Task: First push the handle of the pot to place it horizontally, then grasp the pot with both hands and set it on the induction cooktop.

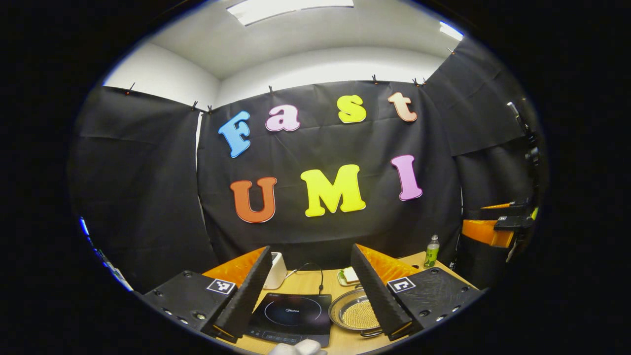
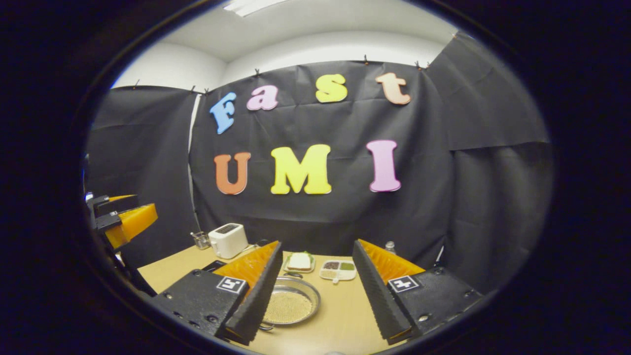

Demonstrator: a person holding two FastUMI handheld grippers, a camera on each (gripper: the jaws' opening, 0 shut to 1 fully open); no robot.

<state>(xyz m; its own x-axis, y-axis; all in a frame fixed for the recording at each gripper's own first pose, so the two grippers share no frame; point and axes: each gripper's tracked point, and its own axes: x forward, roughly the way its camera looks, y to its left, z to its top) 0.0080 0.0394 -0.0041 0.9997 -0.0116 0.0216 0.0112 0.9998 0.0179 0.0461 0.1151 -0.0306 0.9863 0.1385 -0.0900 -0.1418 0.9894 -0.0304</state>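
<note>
The pot (image 1: 356, 313) is a shallow metal pan with pale grains inside, standing on the wooden table just right of the black induction cooktop (image 1: 292, 316). A thin handle (image 1: 370, 333) shows at its near rim. My left gripper (image 1: 312, 254) hovers open above the cooktop and pot, with nothing between its fingers. In the right gripper view the pot (image 2: 291, 305) lies low and left of centre, partly behind the left finger. My right gripper (image 2: 317, 246) is open and empty above the table. A corner of the cooktop (image 2: 215, 266) peeks out beside it.
A white toaster (image 2: 227, 240) and a glass (image 2: 200, 240) stand at the back left. A plate with a sandwich (image 2: 299, 261) and a divided tray (image 2: 337, 270) lie behind the pot. A green bottle (image 1: 432, 251) stands at the far right. Something white (image 1: 298, 347) sits at the table's near edge.
</note>
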